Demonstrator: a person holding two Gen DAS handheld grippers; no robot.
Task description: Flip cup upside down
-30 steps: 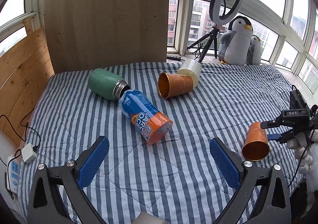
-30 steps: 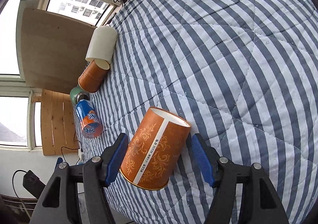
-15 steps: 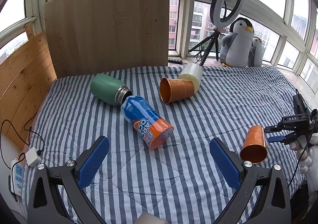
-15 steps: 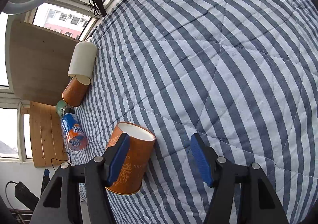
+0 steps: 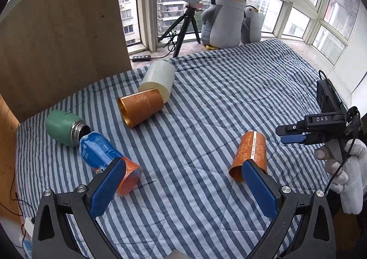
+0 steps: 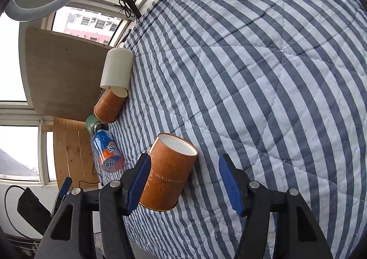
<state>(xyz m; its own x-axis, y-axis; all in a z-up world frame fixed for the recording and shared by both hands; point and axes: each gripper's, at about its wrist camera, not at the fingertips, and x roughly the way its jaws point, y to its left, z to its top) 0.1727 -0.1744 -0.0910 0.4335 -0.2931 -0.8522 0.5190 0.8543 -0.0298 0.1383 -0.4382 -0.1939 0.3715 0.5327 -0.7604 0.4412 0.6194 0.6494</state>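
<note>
Lying on its side on the quilted, blue-and-white striped bed [image 5: 206, 102]: an orange paper cup [image 5: 251, 155] with a scrolled pattern, open gold-lined mouth toward 7 o'clock, flat white base toward 1 o'clock. Spread wide and empty, the left claw [image 5: 182, 186] with ribbed blue pads, right pad overlapping the cup's rim in view. Likewise apart, the right claw [image 6: 184, 184], its left pad just beside the cup's wall; farther off near 10 o'clock, a second orange cup [image 5: 141, 107], a cream cylinder [image 5: 158, 76], a green metal flask [image 5: 64, 127] and a crinkled blue bottle [image 5: 103, 155].

Two orange cups [image 5: 251, 155] [image 5: 141, 107], one white cup [image 5: 158, 77], one flask [image 5: 64, 127], one bottle [image 5: 103, 155].
</note>
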